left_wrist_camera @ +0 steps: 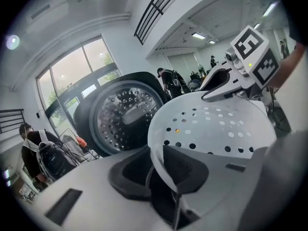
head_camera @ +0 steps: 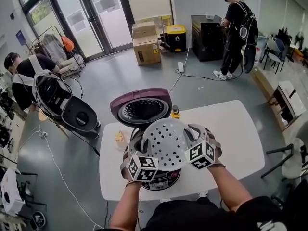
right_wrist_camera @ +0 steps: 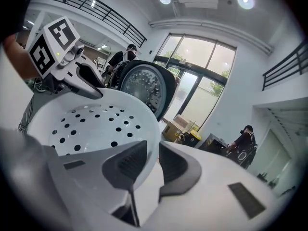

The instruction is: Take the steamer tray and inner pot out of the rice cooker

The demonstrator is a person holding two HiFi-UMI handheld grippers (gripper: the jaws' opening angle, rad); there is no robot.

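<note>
Grey floor surrounds the white surface (head_camera: 236, 129), with glass doors and cardboard boxes (head_camera: 146, 43) at the far side of the room. The rice cooker (head_camera: 162, 178) stands at the near edge of the surface. Its lid (head_camera: 141, 109) is swung open behind the body, with the perforated inner face exposed.

Left of the rice cooker's opening, the left hand-held gripper (left_wrist_camera: 156, 170) pinches the thin rim of the steamer tray (head_camera: 166, 142). One pad is inside the wall and one is outside. Its marker cube faces the person, and the left forearm (head_camera: 126, 207) rises from the near edge toward the cooker.

The steamer tray, white and perforated, is held over the rice cooker's open top, between the two grippers. It covers the opening, so the inner pot cannot be made out.

Right of the opening, the right hand-held gripper (right_wrist_camera: 151, 162) is clamped on the opposite rim in the same way, with the wall between its pads. The right forearm (head_camera: 226, 186) mirrors the left. Both grippers point forward and downward.
</note>
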